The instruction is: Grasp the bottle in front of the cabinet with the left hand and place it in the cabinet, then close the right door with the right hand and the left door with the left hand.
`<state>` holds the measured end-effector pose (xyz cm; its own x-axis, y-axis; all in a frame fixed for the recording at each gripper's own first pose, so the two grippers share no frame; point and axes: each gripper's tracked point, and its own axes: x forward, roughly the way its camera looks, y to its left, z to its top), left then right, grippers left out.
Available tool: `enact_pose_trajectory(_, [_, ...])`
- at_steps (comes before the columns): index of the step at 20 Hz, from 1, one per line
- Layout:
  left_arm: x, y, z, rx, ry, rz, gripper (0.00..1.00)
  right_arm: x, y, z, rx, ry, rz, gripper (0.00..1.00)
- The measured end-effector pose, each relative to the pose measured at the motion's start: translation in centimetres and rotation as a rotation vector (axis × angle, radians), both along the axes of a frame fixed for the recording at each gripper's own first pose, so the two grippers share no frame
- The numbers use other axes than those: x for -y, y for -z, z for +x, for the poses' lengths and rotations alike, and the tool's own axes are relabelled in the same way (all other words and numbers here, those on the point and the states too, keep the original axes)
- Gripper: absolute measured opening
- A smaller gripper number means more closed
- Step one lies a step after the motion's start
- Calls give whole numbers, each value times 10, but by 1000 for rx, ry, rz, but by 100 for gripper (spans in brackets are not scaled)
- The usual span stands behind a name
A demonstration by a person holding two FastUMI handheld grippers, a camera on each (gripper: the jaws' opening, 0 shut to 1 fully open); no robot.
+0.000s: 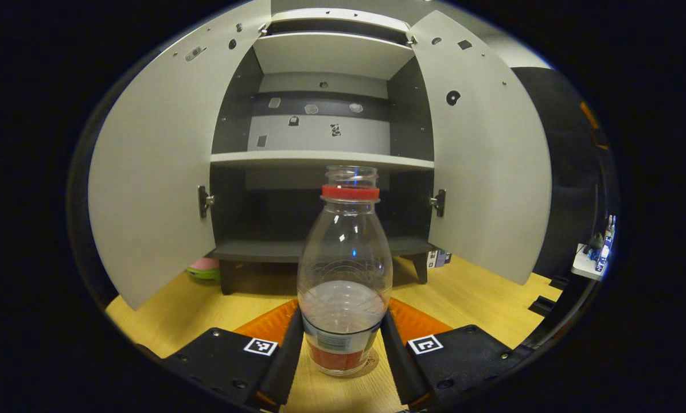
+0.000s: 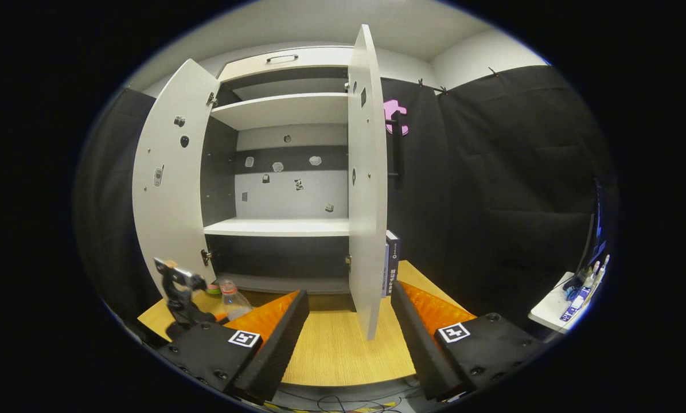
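The clear plastic bottle (image 1: pixel 345 269), red ring at its neck and a little liquid at the bottom, stands upright on the wooden surface (image 1: pixel 480 298) in front of the cabinet (image 1: pixel 320 160), not yet inside. The left tongs (image 1: pixel 343 344) bracket its base, pads at or very near its sides; whether both press on it I cannot tell. So the grasp looks at most just begun. Both doors gape: left door (image 1: pixel 154 172) and right door (image 1: pixel 486 155) swung wide. The right tongs (image 2: pixel 349 332) hang spread and empty before the right door's edge (image 2: pixel 367 189). Placing the bottle and closing both doors remain.
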<state>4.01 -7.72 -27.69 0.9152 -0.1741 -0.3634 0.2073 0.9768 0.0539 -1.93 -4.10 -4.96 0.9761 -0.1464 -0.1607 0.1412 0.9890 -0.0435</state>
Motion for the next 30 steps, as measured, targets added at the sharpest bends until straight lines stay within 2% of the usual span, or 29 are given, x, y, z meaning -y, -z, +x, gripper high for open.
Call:
enact_pose_trajectory(4, [-7, -72, -12, 0, -14, -109, 69, -1, 4, 1, 7, -12, 22, 97])
enact_pose_trajectory(7, [-8, -131, -4, 23, 0, -183, 69, 0, 8, 4, 7, -18, 44, 97])
enact_pose_trajectory(11, [-9, -216, 28, 125, 12, -181, 69, 5, 13, 3, 9, -12, 79, 97])
enact_pose_trajectory(14, [-4, -272, 63, 198, 21, -119, 68, 13, 15, -2, 12, 13, 91, 97])
enact_pose_trajectory(16, [10, -302, 87, 244, 59, -98, 68, 24, 13, -8, 25, 60, 79, 97])
enact_pose_trajectory(18, [28, -323, 118, 252, 116, -148, 68, 38, 9, -13, 46, 136, 74, 97])
enact_pose_trajectory(21, [38, -336, 188, 226, 133, -205, 68, 56, 9, -29, 64, 261, 95, 97])
enact_pose_trajectory(24, [43, -326, 262, 193, 118, -196, 69, 78, 12, -49, 73, 389, 88, 97])
enact_pose_trajectory(27, [51, -287, 323, 139, 108, -129, 68, 98, 11, -76, 83, 506, 67, 97])
enact_pose_trajectory(30, [58, -239, 357, 62, 86, -102, 69, 112, 12, -98, 90, 619, 53, 97])
